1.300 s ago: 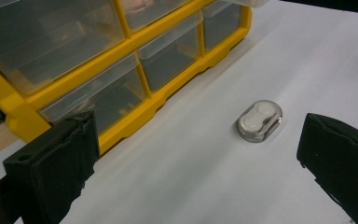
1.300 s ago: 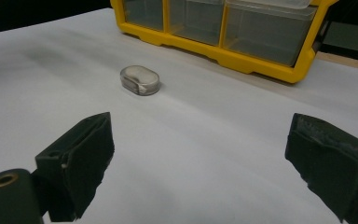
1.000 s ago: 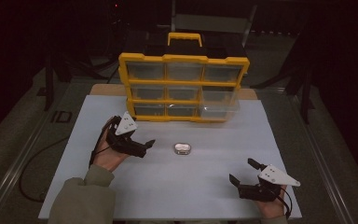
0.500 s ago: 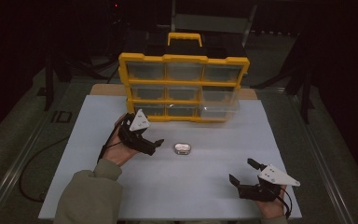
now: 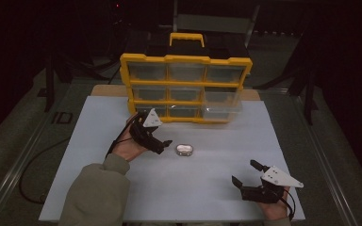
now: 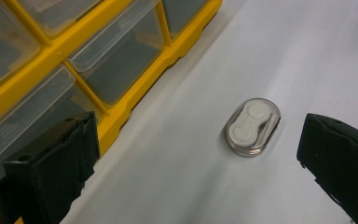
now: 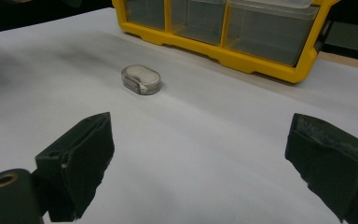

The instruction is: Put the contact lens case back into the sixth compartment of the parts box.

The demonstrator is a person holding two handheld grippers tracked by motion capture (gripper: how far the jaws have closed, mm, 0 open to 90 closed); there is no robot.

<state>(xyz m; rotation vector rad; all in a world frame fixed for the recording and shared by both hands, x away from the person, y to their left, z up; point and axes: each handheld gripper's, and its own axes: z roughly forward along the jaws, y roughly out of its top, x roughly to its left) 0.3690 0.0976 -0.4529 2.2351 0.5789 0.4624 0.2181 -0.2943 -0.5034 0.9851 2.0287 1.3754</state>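
A small clear oval case (image 5: 185,149) with a white insert lies flat on the white table top (image 5: 99,122), just in front of the yellow drawer organizer (image 5: 186,87). My left gripper (image 5: 163,145) is open right beside the case on its left, jaws pointing at it without touching. In the left gripper view the case (image 6: 252,127) lies ahead between the spread jaws, nearer the right one. My right gripper (image 5: 245,172) rests open near the front right of the table with nothing in it. From there the case (image 7: 141,79) lies well ahead on the left.
The organizer (image 7: 242,60) has clear plastic drawers in a yellow frame (image 6: 135,93) and a handle on top; it stands at the table's back edge. Its bottom right drawer sticks out a little. Dark floor and metal stands surround the table.
My left gripper has moved right across the table, from well left of the case to right next to it. The right gripper and the case have stayed put.
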